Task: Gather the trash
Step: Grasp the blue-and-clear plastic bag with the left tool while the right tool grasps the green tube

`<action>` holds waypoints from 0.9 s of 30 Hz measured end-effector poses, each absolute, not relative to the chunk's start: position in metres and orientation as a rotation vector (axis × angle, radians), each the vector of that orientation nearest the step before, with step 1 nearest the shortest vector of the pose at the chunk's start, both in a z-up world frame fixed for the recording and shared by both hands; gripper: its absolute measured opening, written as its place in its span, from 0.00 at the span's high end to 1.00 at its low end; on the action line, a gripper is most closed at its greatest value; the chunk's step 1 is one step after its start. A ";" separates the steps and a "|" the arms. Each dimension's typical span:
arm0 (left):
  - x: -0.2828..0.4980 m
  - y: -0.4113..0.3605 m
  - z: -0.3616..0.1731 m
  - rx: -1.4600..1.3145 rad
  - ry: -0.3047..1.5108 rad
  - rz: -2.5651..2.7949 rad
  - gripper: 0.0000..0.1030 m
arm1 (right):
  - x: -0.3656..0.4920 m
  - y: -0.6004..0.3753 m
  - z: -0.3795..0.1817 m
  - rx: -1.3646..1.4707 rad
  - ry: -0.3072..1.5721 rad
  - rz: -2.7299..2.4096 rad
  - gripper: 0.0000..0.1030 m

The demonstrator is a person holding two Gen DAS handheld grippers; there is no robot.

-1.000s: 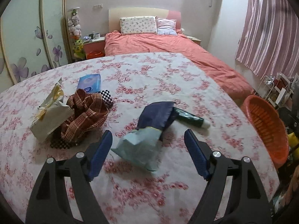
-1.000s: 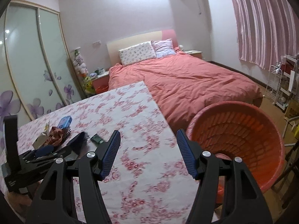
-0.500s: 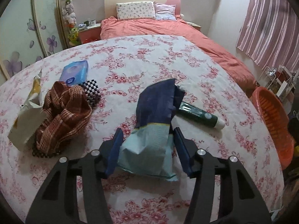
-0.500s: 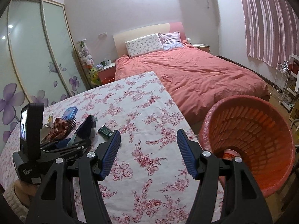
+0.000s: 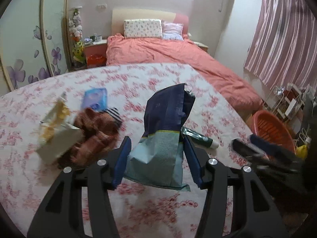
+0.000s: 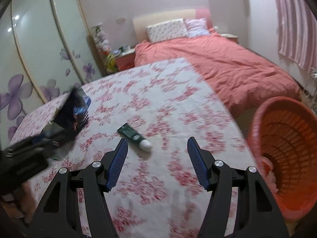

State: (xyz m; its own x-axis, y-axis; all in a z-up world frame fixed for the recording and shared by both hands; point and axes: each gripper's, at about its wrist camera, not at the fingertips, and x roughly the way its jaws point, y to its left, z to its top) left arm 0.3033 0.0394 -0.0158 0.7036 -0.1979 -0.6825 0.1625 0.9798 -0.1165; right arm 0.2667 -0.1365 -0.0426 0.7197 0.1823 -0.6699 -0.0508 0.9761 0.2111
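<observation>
My left gripper (image 5: 157,148) is shut on a dark blue and pale green foil bag (image 5: 164,130) and holds it lifted above the floral table (image 5: 150,79); the bag also shows in the right wrist view (image 6: 69,111). A dark green tube with a white cap (image 6: 135,136) lies on the table just ahead of my open, empty right gripper (image 6: 157,148); it also shows in the left wrist view (image 5: 200,137). An orange basket (image 6: 287,152) stands beside the table at the right.
A cream snack bag (image 5: 57,130), a brown checked cloth (image 5: 95,134) and a blue tissue pack (image 5: 95,99) lie at the table's left. A bed with a coral cover (image 5: 168,55) stands behind the table. Pink curtains (image 5: 281,45) hang at the right.
My left gripper closed on the foil bag and lifted it off the table. My right gripper moved left from the basket toward the green tube.
</observation>
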 end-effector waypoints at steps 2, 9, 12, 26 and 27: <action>0.300 0.049 -0.009 -0.054 0.751 -0.185 0.48 | 0.276 -0.127 -0.047 0.167 0.787 0.162 0.42; 0.297 0.075 -0.005 -0.071 0.749 -0.134 0.48 | 0.304 -0.101 -0.062 0.100 0.855 0.190 0.48; 0.296 0.083 -0.006 -0.079 0.754 -0.120 0.48 | 0.308 -0.098 -0.066 0.102 0.889 0.197 0.60; 0.294 0.095 -0.013 -0.109 0.771 -0.116 0.48 | 0.300 -0.079 -0.066 0.030 0.896 0.197 0.74; 0.294 0.095 -0.013 -0.109 0.771 -0.115 0.48 | 0.299 -0.078 -0.066 0.020 0.896 0.194 0.80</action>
State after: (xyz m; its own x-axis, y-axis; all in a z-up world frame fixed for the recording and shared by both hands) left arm 0.2936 0.0948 -0.0125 0.7117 -0.1436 -0.6877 0.0639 0.9881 -0.1402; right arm 0.2993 -0.0784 -0.0661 0.6081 0.1760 -0.7741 -0.1594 0.9823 0.0981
